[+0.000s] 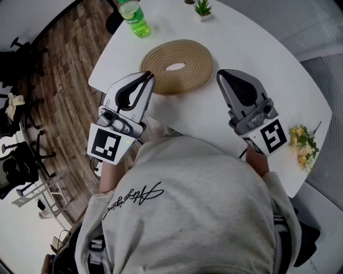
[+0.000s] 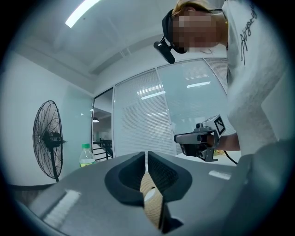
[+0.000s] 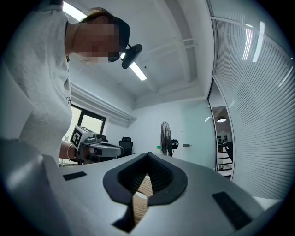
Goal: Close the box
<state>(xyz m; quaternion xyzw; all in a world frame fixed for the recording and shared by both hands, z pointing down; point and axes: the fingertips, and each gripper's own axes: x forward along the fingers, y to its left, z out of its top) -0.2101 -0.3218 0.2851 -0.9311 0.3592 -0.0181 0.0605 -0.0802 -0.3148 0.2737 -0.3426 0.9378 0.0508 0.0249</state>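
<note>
A round coiled-rope piece (image 1: pixel 177 65) with an oval hole in its middle lies flat on the white table (image 1: pixel 257 48); no other box shows. My left gripper (image 1: pixel 149 76) is shut, its tip at the coil's front left edge. My right gripper (image 1: pixel 221 75) is also shut, its tip just off the coil's right edge. In the left gripper view the jaws (image 2: pixel 146 154) meet, and tan rope (image 2: pixel 150 189) shows through the gap below them. The right gripper view shows the same: closed jaws (image 3: pixel 147 156) with rope (image 3: pixel 143 189) behind. Neither gripper holds anything that I can see.
A green bottle (image 1: pixel 135 18) and a small potted plant (image 1: pixel 202 8) stand at the table's far side. Yellow flowers (image 1: pixel 301 144) lie at the near right edge. A standing fan (image 2: pixel 48 138) and office chairs (image 1: pixel 16 155) are on the floor to the left.
</note>
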